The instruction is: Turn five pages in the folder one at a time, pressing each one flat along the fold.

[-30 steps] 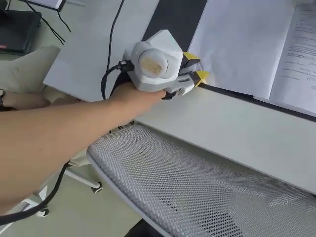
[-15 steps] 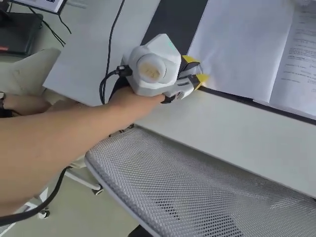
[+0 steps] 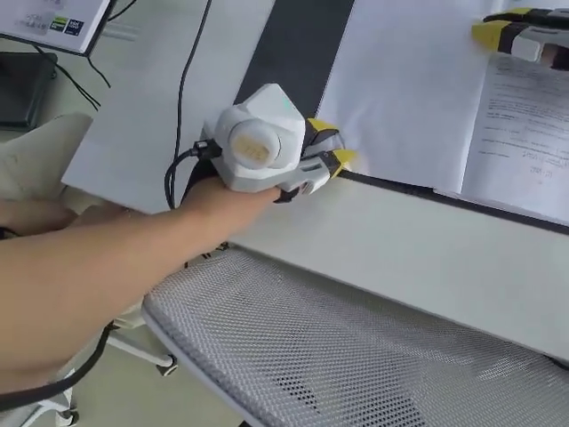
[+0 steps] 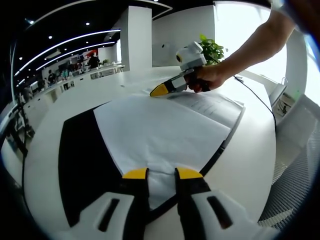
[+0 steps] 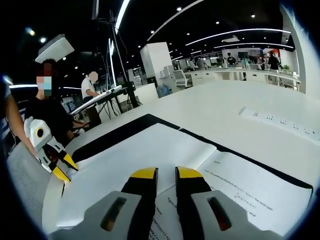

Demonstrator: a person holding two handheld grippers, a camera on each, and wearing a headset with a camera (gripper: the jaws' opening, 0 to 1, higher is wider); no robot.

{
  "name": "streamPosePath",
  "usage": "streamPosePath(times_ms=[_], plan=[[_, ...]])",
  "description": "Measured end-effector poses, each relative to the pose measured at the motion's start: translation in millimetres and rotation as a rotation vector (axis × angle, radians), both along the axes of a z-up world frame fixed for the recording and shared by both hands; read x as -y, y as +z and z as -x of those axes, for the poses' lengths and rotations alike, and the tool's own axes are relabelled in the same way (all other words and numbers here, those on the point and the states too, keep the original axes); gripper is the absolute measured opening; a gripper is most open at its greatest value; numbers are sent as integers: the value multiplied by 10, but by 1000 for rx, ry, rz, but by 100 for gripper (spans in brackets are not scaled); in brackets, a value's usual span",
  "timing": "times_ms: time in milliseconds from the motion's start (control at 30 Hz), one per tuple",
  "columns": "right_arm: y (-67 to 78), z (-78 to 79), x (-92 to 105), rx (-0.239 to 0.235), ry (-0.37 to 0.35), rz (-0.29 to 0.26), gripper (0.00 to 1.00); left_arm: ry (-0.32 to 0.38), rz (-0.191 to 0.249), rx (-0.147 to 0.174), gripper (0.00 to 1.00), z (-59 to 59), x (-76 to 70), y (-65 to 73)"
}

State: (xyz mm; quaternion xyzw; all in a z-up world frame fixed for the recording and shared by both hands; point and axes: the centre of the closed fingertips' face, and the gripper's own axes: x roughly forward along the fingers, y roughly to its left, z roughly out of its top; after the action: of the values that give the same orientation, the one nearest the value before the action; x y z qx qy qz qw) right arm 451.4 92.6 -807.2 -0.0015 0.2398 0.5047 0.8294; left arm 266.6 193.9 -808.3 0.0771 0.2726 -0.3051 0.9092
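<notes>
Holding my left tongs (image 3: 332, 144) slightly apart at the blank white page (image 3: 400, 89) corner; right tongs (image 3: 493, 27), closed together, should next press its fold (image 3: 476, 124), I reckon.

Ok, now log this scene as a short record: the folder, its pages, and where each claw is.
folder: open on the white table, black cover showing beside the blank page
blank page: lying flat
printed page: beside the blank one, across the fold
left claw: at the blank page's near corner; grip cannot be told
right claw: shut, over the printed page
foreground: mesh chair
</notes>
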Motion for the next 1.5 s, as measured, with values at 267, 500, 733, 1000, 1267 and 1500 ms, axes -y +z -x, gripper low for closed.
streamPosePath(times_ms=[267,500,733,1000,1267,1500], plan=[[5,166,58,3,-7,-23,13,-4,-5,0,19,0,3,-2],[73,340,92,17,-7,-20,13,-8,-6,0,19,4,5,0],[64,573,179,28,9,-10,12,-10,-9,1,19,7,6,2],[41,878,206,34,36,-4,11,-9,-9,1,19,10,6,2],[41,1134,201,35,44,-5,10,-11,-15,4,19,13,7,1],[45,1335,187,24,49,-9,10,-8,-15,5,19,16,5,0]])
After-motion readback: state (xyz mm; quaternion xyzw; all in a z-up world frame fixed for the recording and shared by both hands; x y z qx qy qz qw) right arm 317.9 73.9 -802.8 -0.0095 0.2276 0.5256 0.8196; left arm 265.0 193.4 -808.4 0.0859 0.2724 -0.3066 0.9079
